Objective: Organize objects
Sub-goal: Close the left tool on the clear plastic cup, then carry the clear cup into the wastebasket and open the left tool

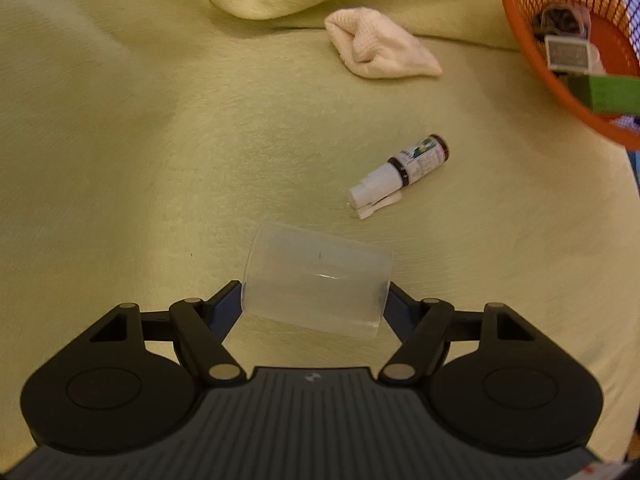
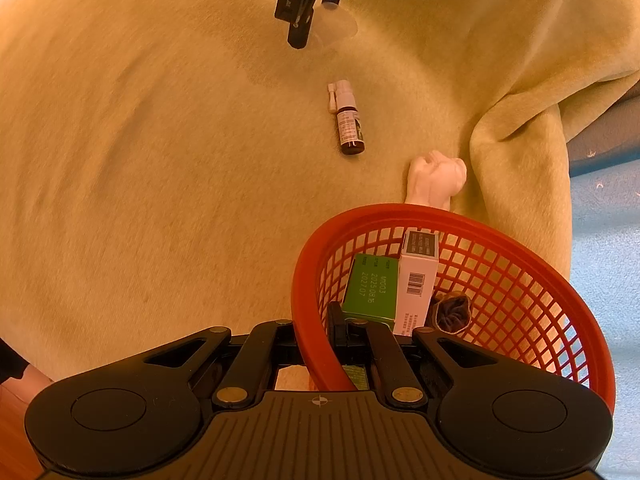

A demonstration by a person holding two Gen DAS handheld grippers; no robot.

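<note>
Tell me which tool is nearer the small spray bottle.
Left. The left tool, gripping a clear plastic cup, sits just short of the spray bottle. The right tool clamps the orange basket's rim, farther off.

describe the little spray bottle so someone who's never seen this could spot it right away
Start at the red mesh basket on the yellow-green blanket. On the bare blanket between it and the clear plastic cup held by the left gripper lies the small spray bottle, on its side. Its dark brown body, printed label and white nozzle set it apart from the pale folded cloth.
</note>
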